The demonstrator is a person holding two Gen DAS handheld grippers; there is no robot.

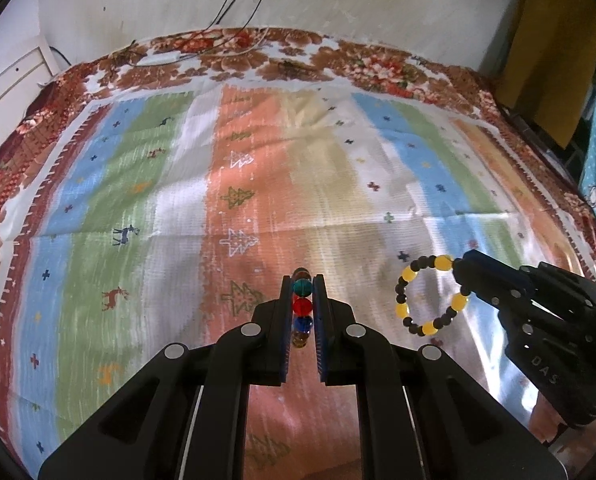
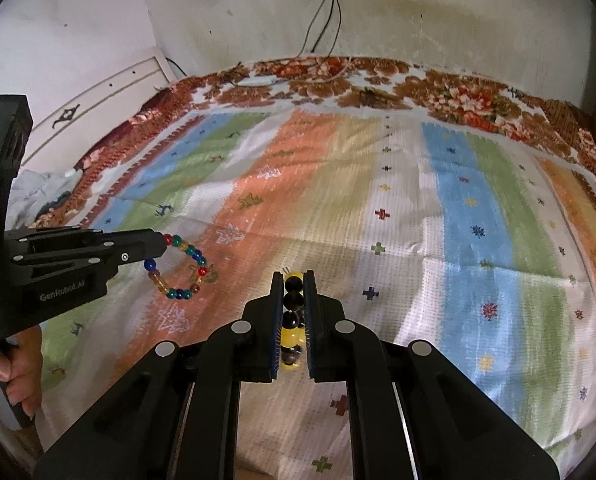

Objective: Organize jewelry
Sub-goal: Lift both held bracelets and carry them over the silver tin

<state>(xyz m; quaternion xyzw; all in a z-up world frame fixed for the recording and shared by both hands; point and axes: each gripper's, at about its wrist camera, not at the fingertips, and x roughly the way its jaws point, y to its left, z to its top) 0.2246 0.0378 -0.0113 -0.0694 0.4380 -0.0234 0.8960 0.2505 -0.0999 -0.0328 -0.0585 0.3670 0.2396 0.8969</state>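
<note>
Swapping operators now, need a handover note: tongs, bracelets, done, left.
Left tongs: shut on the multicolour bracelet, held above the cloth.
Right tongs: shut on the yellow-black bracelet, also off the cloth.
Done: both bracelets picked up.
Left: set each one down where it belongs. No box or tray is in view, so I can't tell where.

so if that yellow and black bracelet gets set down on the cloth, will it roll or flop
The yellow and black bracelet keeps a round loop while hanging from the right gripper, so it probably flops only a little. Its round beads look smooth and could slip. On the soft striped cloth it would likely lie flat rather than roll.
</note>
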